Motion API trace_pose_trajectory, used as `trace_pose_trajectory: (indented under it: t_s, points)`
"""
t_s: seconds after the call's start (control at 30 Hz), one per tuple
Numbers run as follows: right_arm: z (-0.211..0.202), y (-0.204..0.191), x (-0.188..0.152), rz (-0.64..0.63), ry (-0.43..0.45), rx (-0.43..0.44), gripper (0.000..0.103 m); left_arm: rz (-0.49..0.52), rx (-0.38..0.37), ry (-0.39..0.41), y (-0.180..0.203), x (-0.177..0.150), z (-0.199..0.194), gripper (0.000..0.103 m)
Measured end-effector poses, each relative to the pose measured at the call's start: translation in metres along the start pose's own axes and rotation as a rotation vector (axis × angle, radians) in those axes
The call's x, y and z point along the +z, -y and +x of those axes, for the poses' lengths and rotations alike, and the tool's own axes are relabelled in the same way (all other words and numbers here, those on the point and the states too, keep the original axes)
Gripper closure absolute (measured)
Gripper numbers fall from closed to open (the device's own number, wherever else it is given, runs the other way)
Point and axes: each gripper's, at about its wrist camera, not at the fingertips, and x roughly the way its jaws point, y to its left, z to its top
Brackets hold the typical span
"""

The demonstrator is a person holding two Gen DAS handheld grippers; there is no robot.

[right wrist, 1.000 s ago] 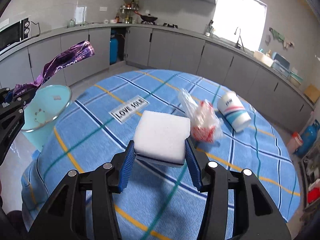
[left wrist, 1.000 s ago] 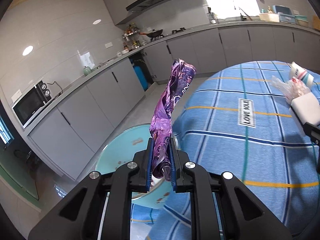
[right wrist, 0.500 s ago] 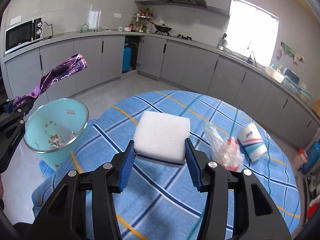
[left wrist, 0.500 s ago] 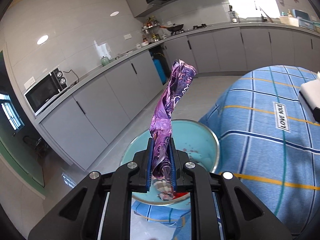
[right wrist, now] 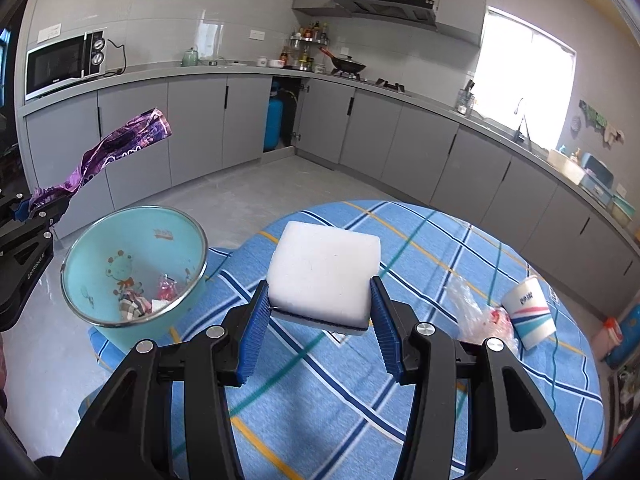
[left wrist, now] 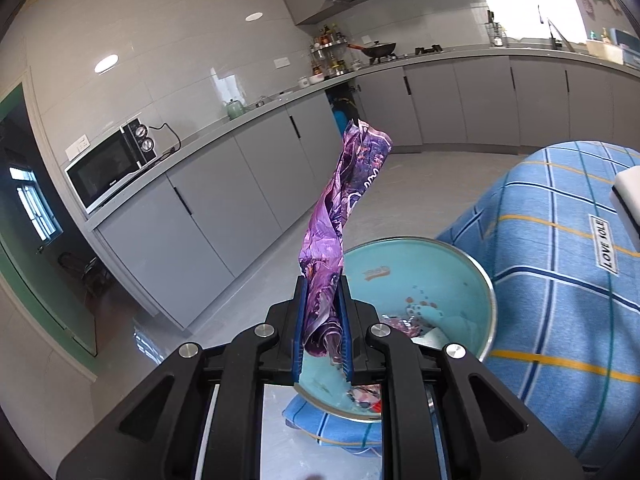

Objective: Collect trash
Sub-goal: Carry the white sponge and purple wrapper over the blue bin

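My left gripper (left wrist: 322,320) is shut on a crumpled purple wrapper (left wrist: 344,208) that sticks up from the jaws, held above the near rim of a light blue trash bin (left wrist: 460,268). The bin (right wrist: 132,236) holds some scraps and stands on the floor beside the table. The left gripper with the wrapper (right wrist: 116,152) shows at the left of the right wrist view. My right gripper (right wrist: 320,320) is shut on a white foam block (right wrist: 324,272), held above the blue plaid tablecloth (right wrist: 400,400).
A clear plastic bag (right wrist: 476,312) and a tipped paper cup (right wrist: 528,312) lie on the table at the right. Grey kitchen cabinets (right wrist: 200,128) run along the far walls. A microwave (left wrist: 112,168) sits on the counter.
Both grippers have moved left, away from the table's middle and toward the bin. The bin now lies under the left gripper and shows fully in the right wrist view.
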Motion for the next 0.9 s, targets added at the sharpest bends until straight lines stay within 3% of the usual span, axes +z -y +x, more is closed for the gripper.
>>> trace_pose_trajectory:
  t_s: [0.9]
  points:
    - [0.033, -0.055, 0.033, -0.075, 0.0, 0.136, 0.053, -0.021, 0.067, -0.073, -0.034, -0.009, 0.041, 0.088]
